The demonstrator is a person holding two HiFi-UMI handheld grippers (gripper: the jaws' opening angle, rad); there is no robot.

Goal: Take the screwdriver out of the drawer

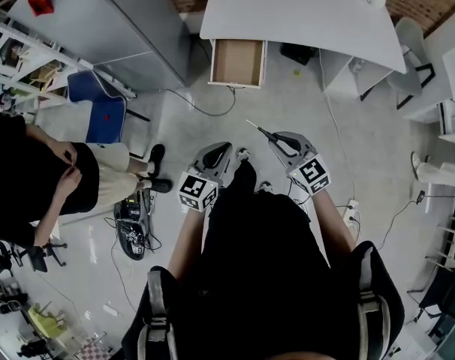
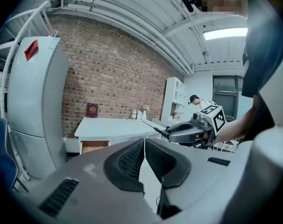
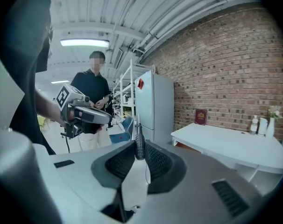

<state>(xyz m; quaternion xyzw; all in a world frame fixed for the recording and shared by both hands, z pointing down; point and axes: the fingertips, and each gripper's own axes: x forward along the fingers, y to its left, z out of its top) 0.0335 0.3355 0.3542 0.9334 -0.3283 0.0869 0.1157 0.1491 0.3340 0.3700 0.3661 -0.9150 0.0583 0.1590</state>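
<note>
The screwdriver [image 1: 259, 130] has a black handle and a thin metal shaft. My right gripper [image 1: 276, 138] is shut on its handle [image 3: 139, 146], and the shaft sticks out past the fingertips. In the head view the shaft points up and left, toward the open wooden drawer [image 1: 237, 62] under the white desk [image 1: 302, 13]. That drawer looks empty and lies well ahead of both grippers. My left gripper [image 1: 227, 148] hangs beside the right one over the floor. Its jaws [image 2: 144, 148] are shut with nothing between them. The left gripper view also catches the right gripper [image 2: 188, 132] with the screwdriver [image 2: 153, 127].
A person in a black top [image 1: 55, 175] stands at the left beside a blue chair [image 1: 100, 107]. A tall grey cabinet [image 1: 107, 21] stands back left. Cables and a power strip [image 1: 353, 205] lie on the floor; a device [image 1: 131, 227] sits near my left foot.
</note>
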